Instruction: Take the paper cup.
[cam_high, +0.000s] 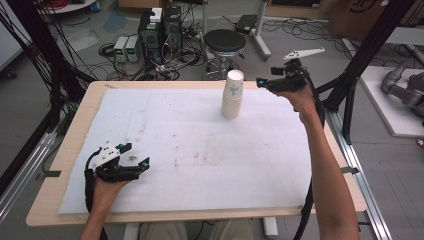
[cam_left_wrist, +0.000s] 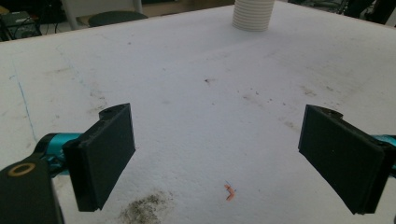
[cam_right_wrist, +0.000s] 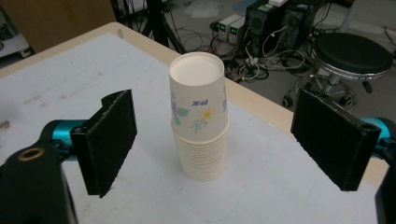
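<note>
A stack of upside-down paper cups stands upright on the white mat near the table's far edge; the top cup carries a flower print. My right gripper hovers open just right of the stack's top, and in the right gripper view the stack sits ahead between the two wide-apart jaws. My left gripper rests open low over the mat at the near left, nothing between its jaws. The stack's base is far ahead in the left gripper view.
The white mat covers most of the wooden table and has dirt smudges. Beyond the far edge stand a black stool, computer boxes and tangled cables. Black frame posts rise at the right.
</note>
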